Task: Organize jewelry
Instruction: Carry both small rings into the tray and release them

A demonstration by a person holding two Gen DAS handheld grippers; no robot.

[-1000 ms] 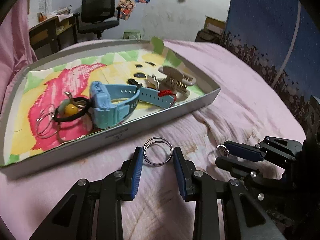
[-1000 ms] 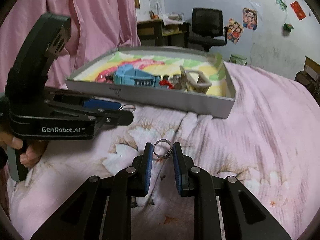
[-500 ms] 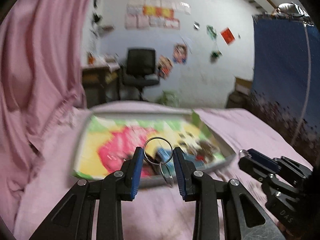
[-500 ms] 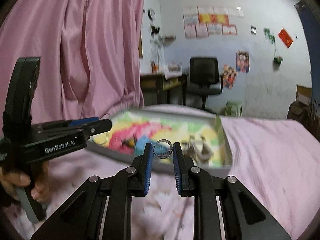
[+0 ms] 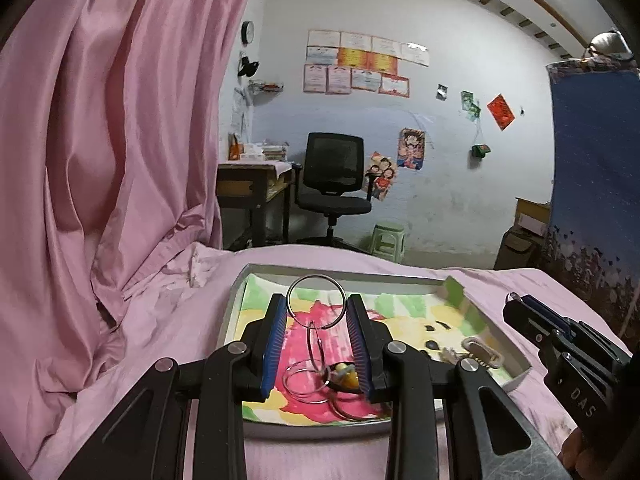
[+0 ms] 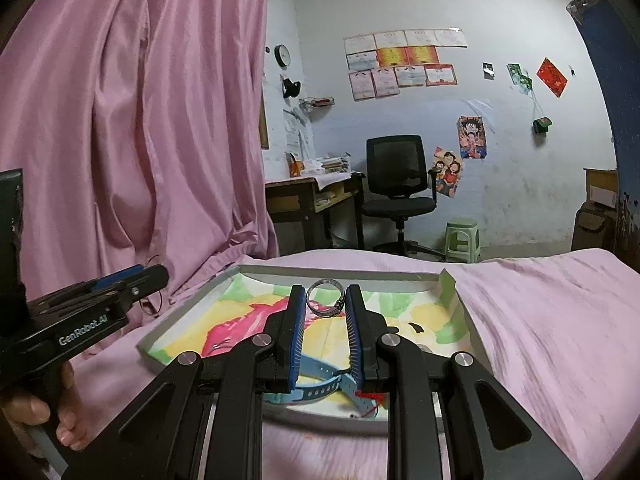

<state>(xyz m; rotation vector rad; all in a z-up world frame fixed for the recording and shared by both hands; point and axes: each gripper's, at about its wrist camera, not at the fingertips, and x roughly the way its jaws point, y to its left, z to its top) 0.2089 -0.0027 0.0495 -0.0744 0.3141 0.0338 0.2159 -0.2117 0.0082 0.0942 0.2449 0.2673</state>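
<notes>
Left gripper (image 5: 316,312) pinches a large wire ring (image 5: 316,299) between its blue pads, a second ring (image 5: 316,350) dangling from it above the tray (image 5: 234,304). Right gripper (image 6: 325,308) clamps a small silver ring (image 6: 325,302) over the same tray, where a blue watch strap (image 6: 320,386) lies on the pink bedspread (image 6: 540,320).

Left tongs (image 5: 316,306): raised, level, pointing forward; blue-padded fingers (image 5: 275,342) closed in, pinching at their tips. Seen from the right camera at left edge, gripped by a hand (image 6: 38,412), fingers wrapped round the handle.

Right tongs (image 6: 325,300): raised, level, beside the left pair; padded fingers (image 6: 297,332) drawn close, clamping at their tips. In the left camera it shows at right edge.
</notes>
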